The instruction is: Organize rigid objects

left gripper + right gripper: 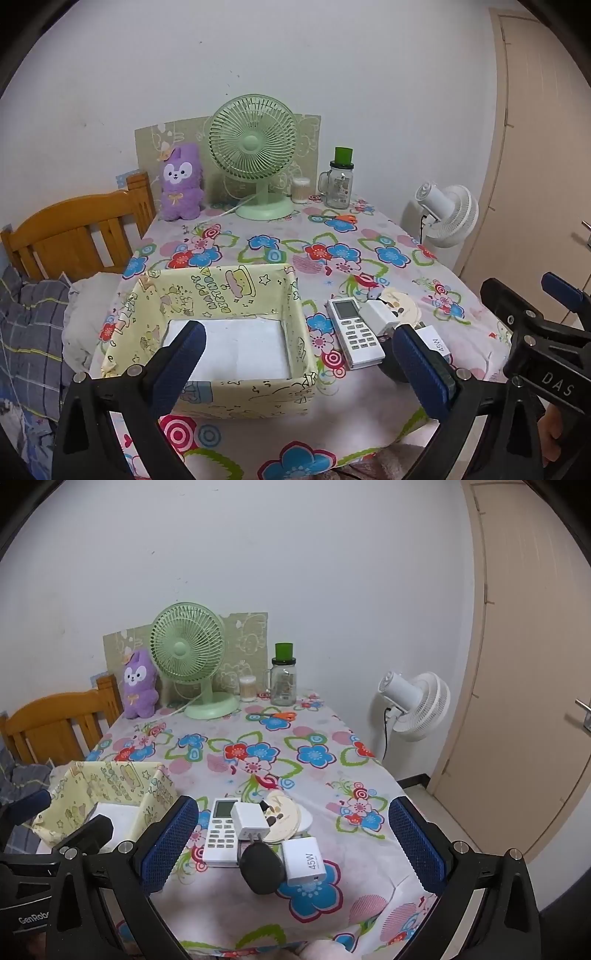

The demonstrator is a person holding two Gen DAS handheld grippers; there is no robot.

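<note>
A yellow cartoon-print fabric box (295, 317) (155, 794) stands on the flowered table near the front left, with only a white base showing inside. Right of it lies a pile: a white remote control (354, 332) (221, 830), a white plug adapter (378, 314) (249, 821), a white 45W charger (304, 860) (437, 341), a black oval object (260, 867) and a round cream case (282, 818) (404, 308). My left gripper (299, 363) hovers open over the box's near side. My right gripper (293, 840) hangs open in front of the pile, holding nothing.
At the table's back stand a green desk fan (255, 155), a purple plush toy (181, 182), a glass jar with a green lid (339, 181), a cotton swab tub (300, 190) and orange scissors (338, 218). A white floor fan (415, 705) and a door are right; a wooden bed frame (70, 236) is left.
</note>
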